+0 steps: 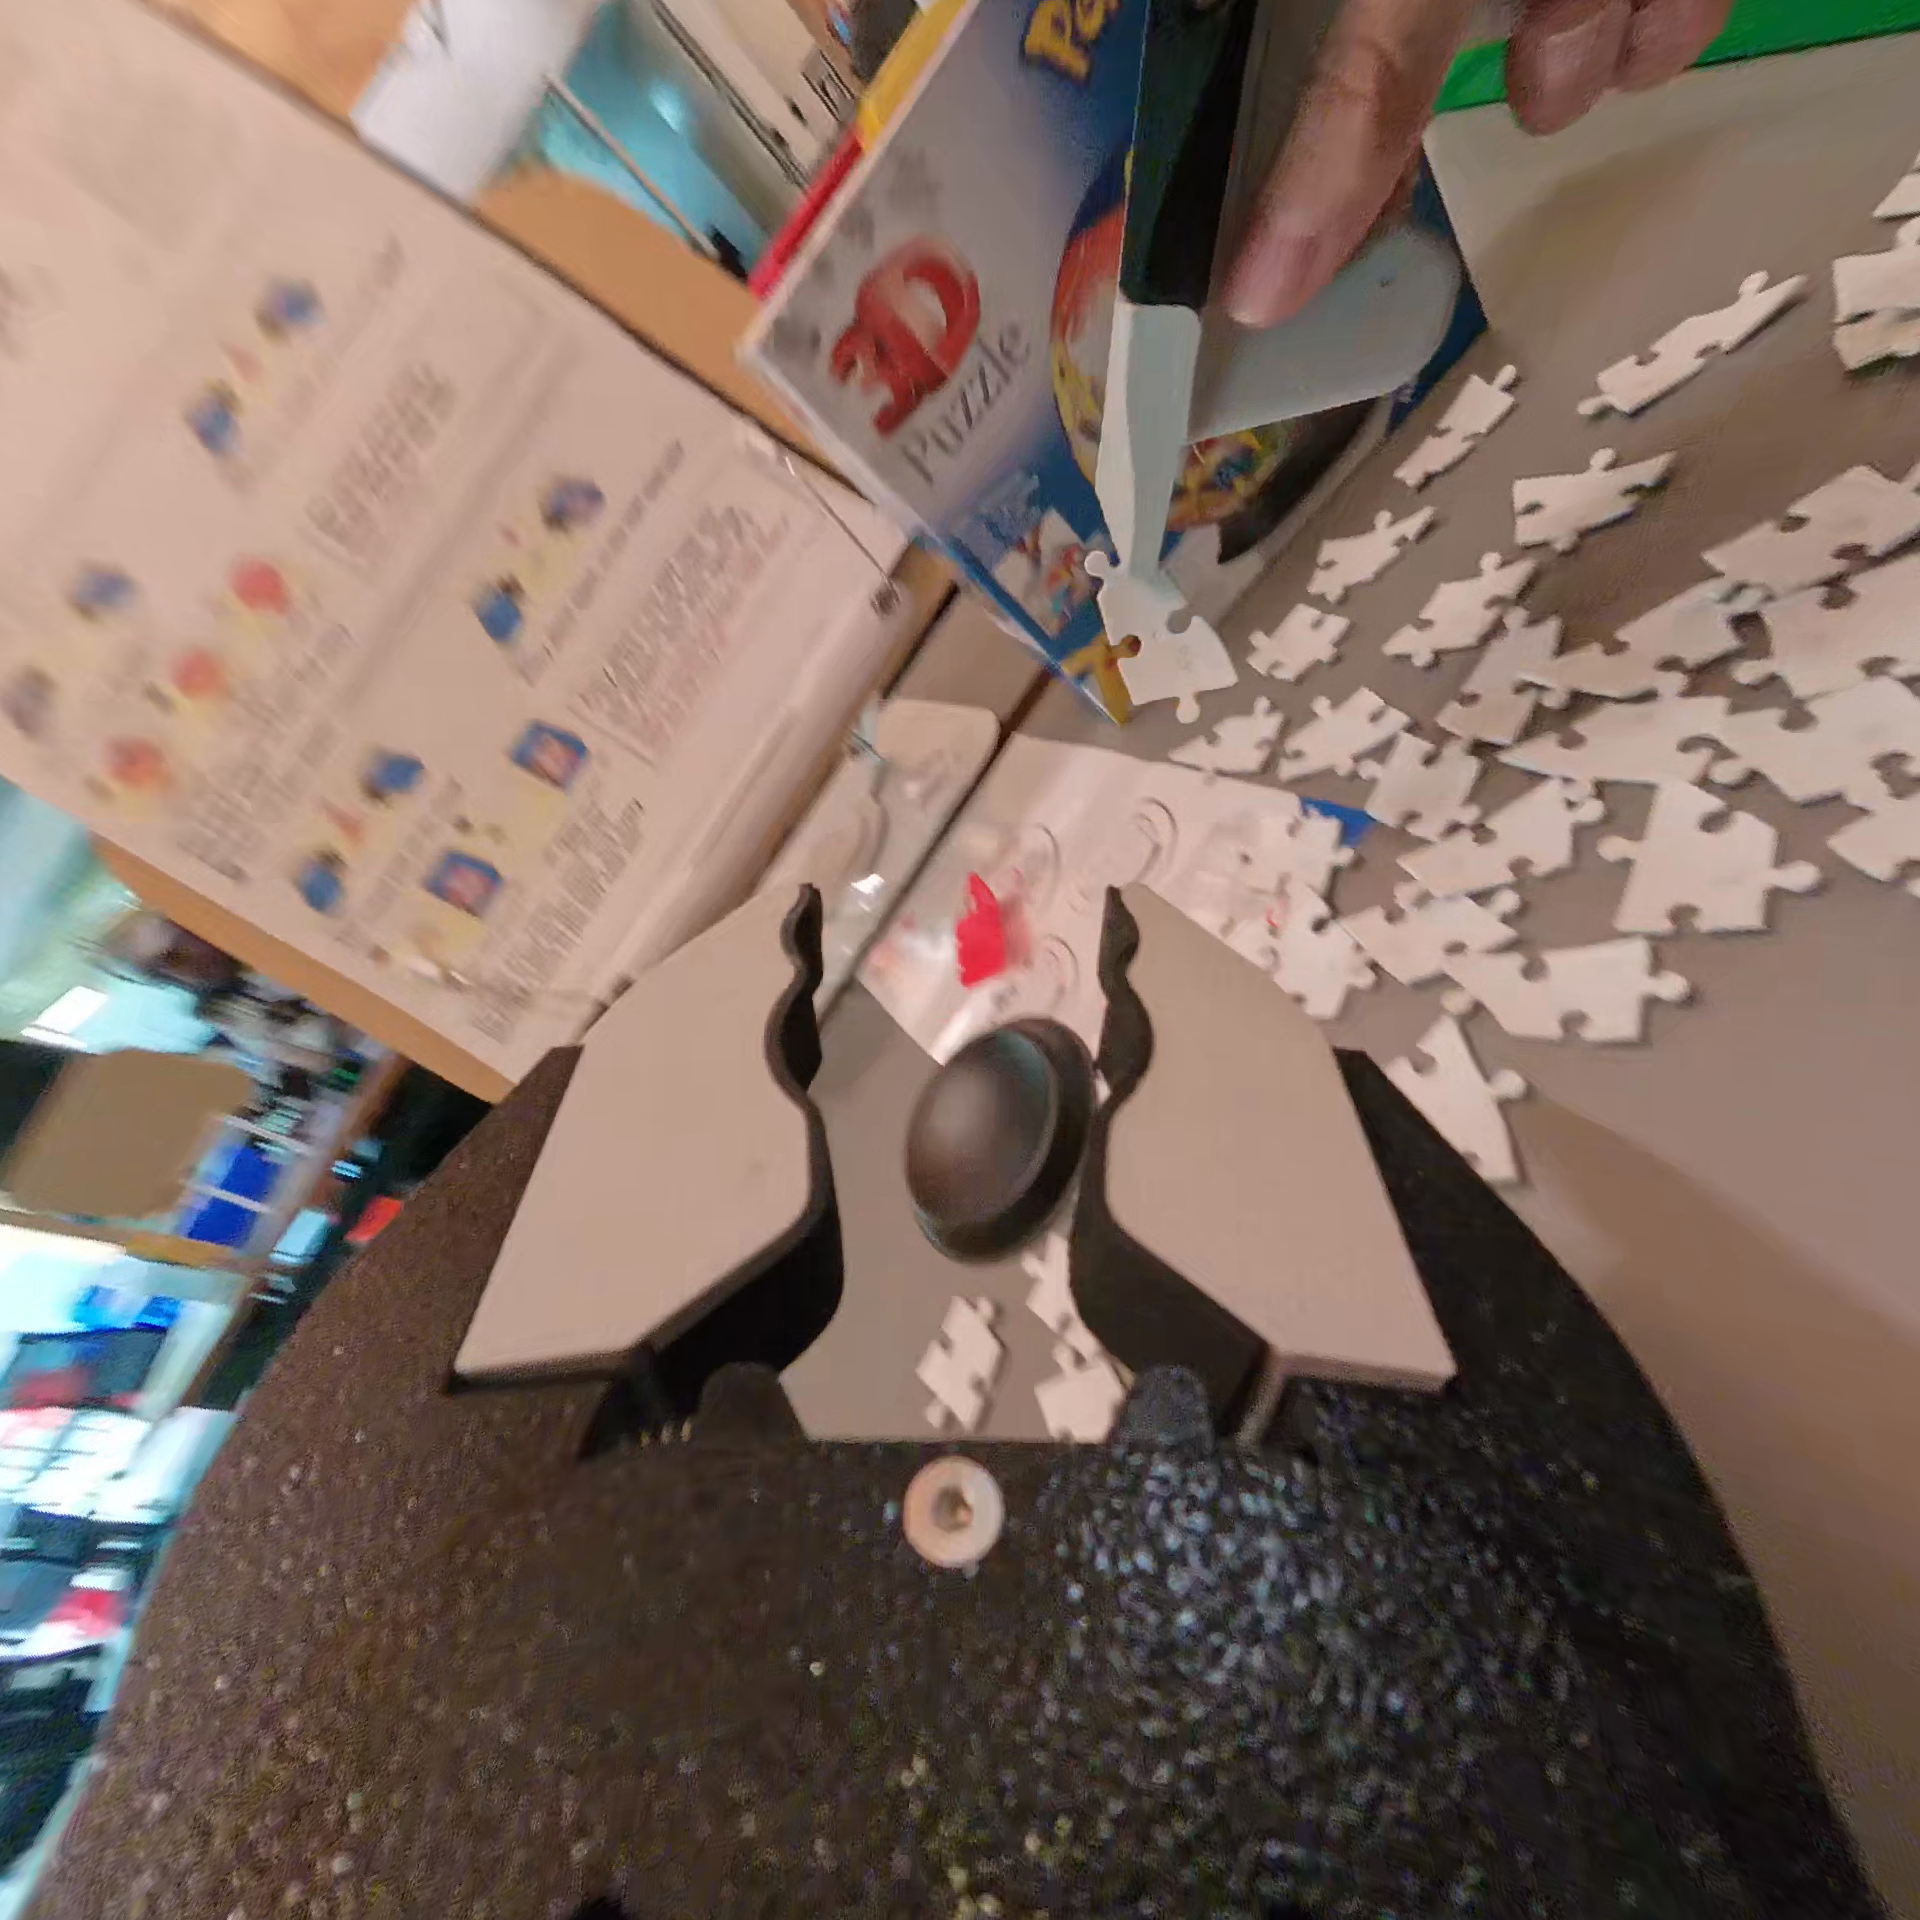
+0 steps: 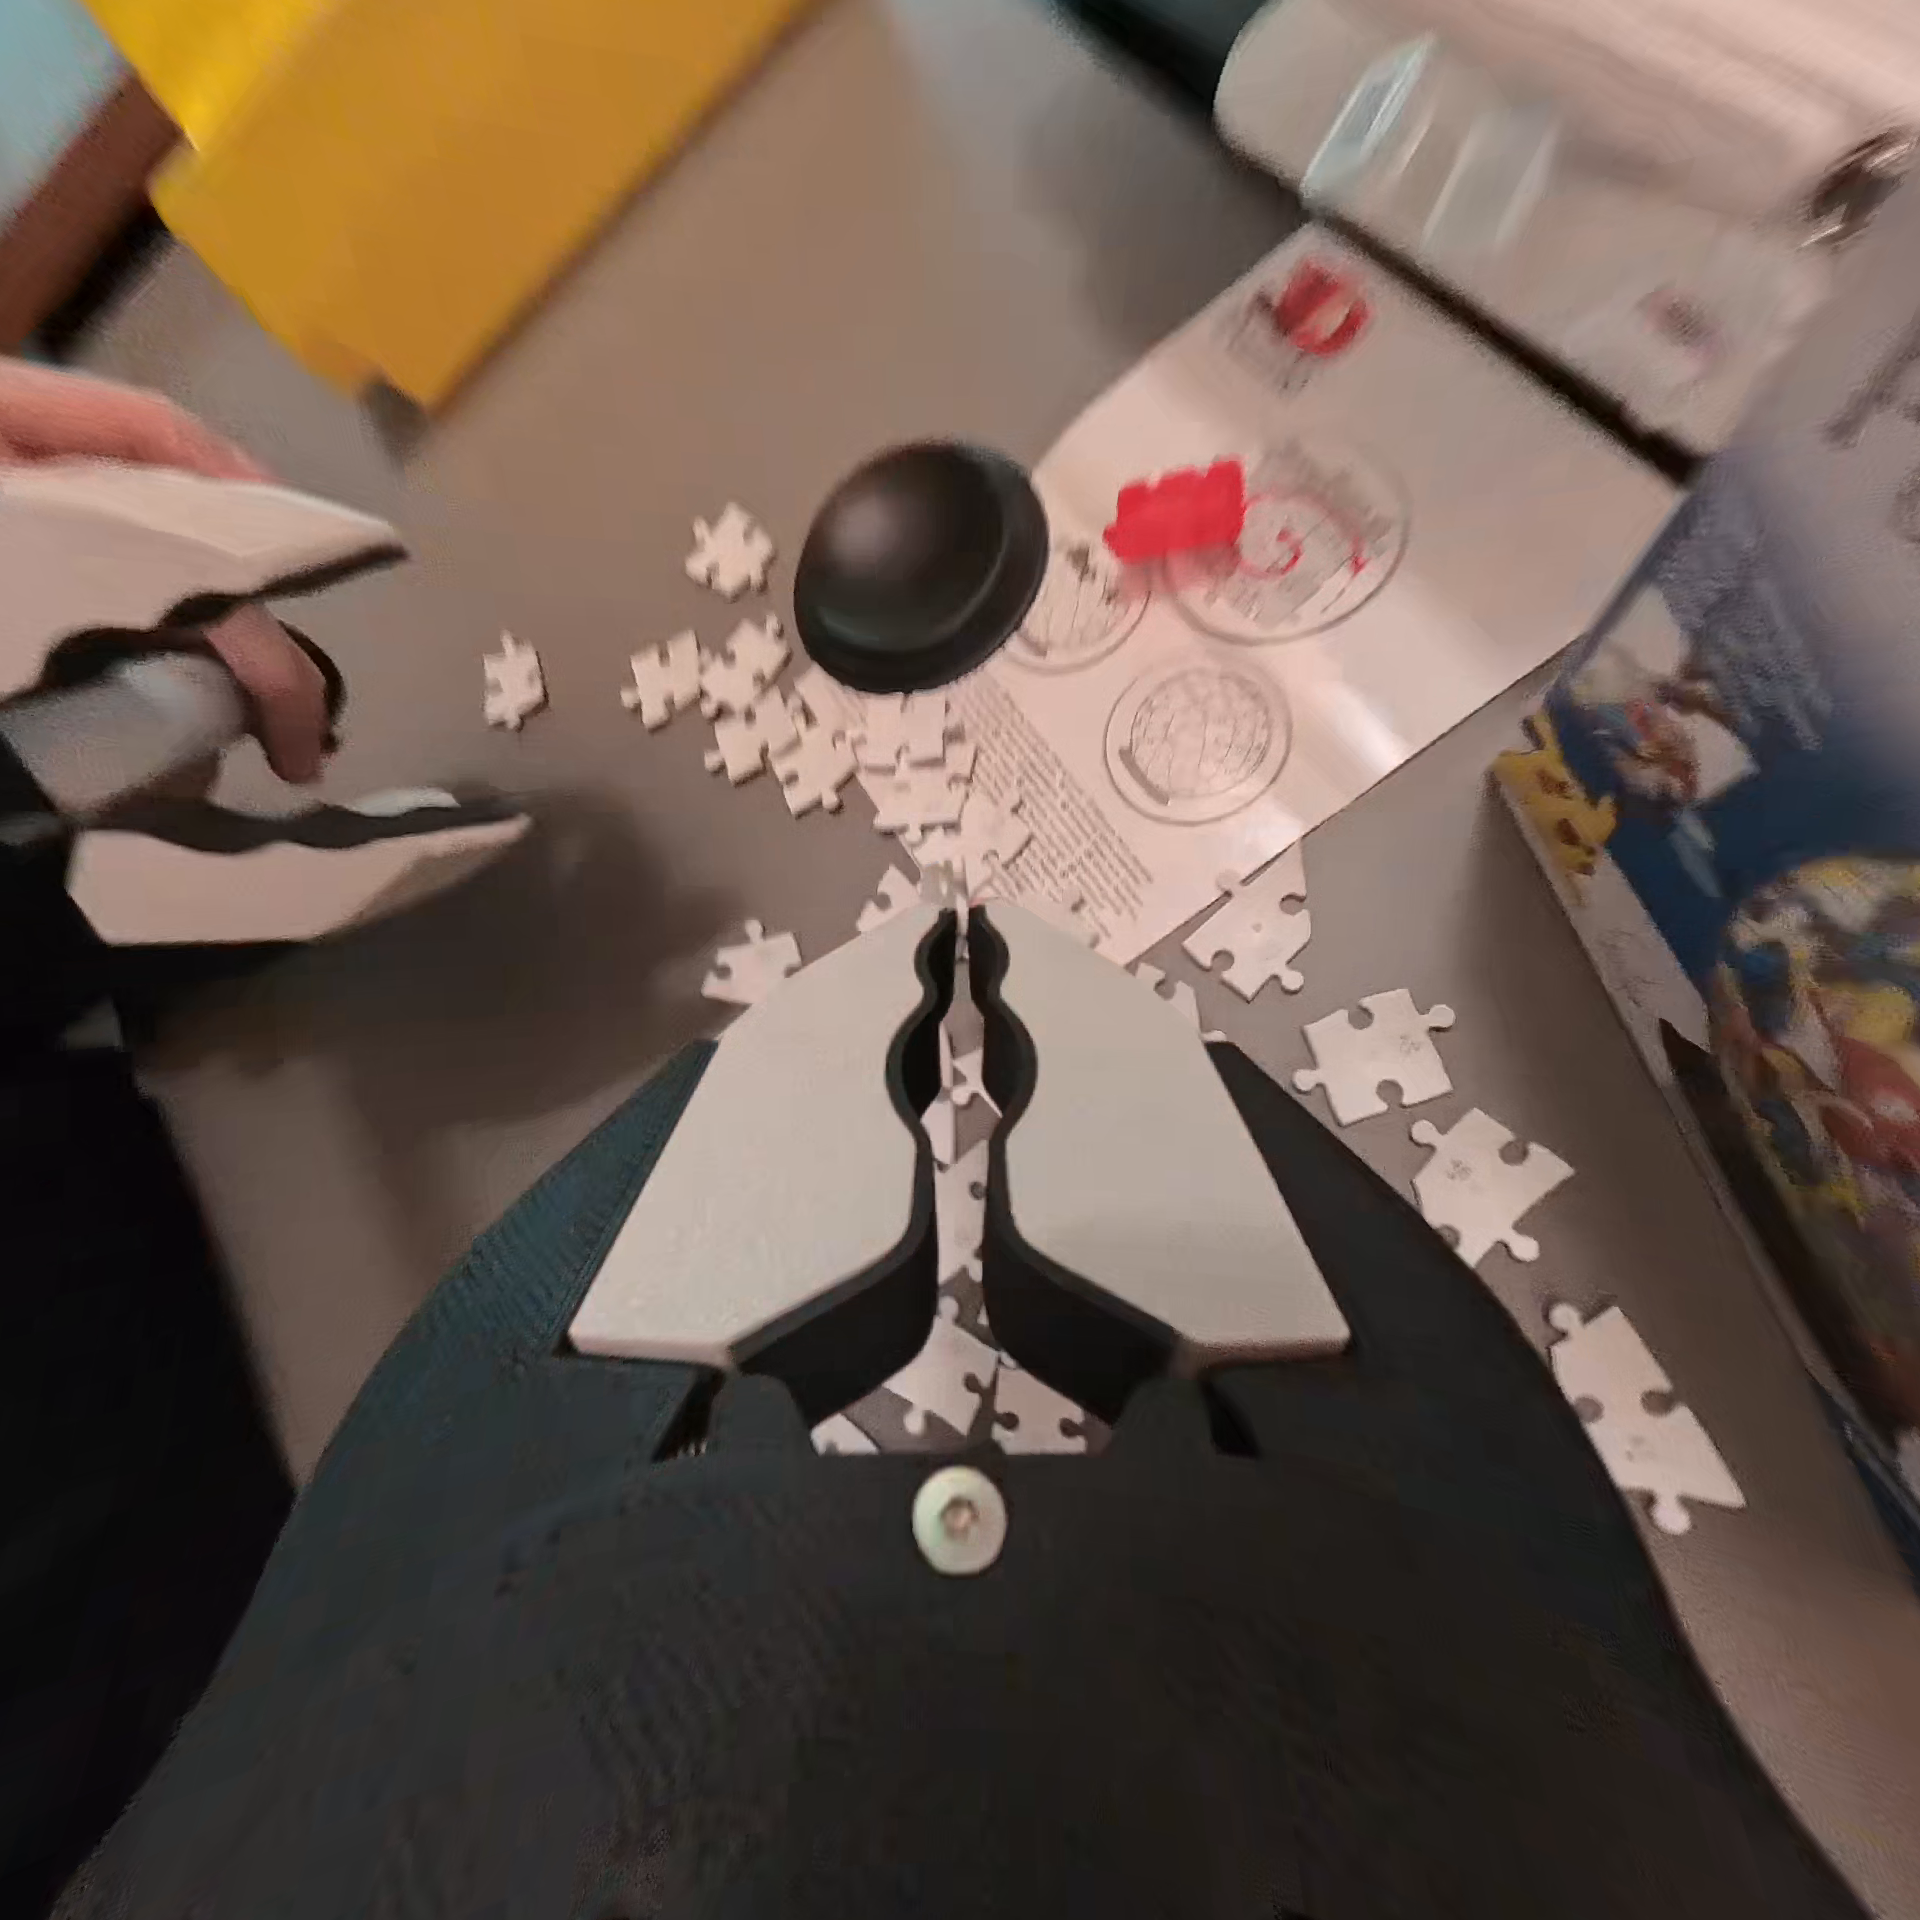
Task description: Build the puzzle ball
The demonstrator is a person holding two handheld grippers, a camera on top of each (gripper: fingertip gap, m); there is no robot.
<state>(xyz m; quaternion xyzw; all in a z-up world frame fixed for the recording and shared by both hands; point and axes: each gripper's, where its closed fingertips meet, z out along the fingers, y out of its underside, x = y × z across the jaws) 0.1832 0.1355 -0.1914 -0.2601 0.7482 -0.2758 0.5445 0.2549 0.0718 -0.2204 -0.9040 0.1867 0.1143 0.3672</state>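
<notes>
My left gripper (image 1: 961,935) is open and empty, hovering over a black dome-shaped stand (image 1: 997,1138) that sits on the grey table. The left gripper also shows at the left of the right wrist view (image 2: 457,686), open. My right gripper (image 2: 961,920) is shut on a white puzzle piece (image 1: 1169,649), held edge-on above the table. The right gripper (image 1: 1138,566) hangs in front of the puzzle box (image 1: 914,343). Many white puzzle pieces (image 1: 1558,727) lie face down on the table. The stand (image 2: 920,566) lies ahead of the right gripper. A red plastic piece (image 2: 1174,514) rests on an instruction sheet (image 2: 1351,644).
A large printed leaflet (image 1: 416,571) leans at the left. The puzzle box (image 2: 1766,935) stands at the right. A yellow box (image 2: 468,156) sits at the back left and a clear plastic bag (image 2: 1507,156) at the back right. A hand (image 1: 1340,156) holds the right gripper.
</notes>
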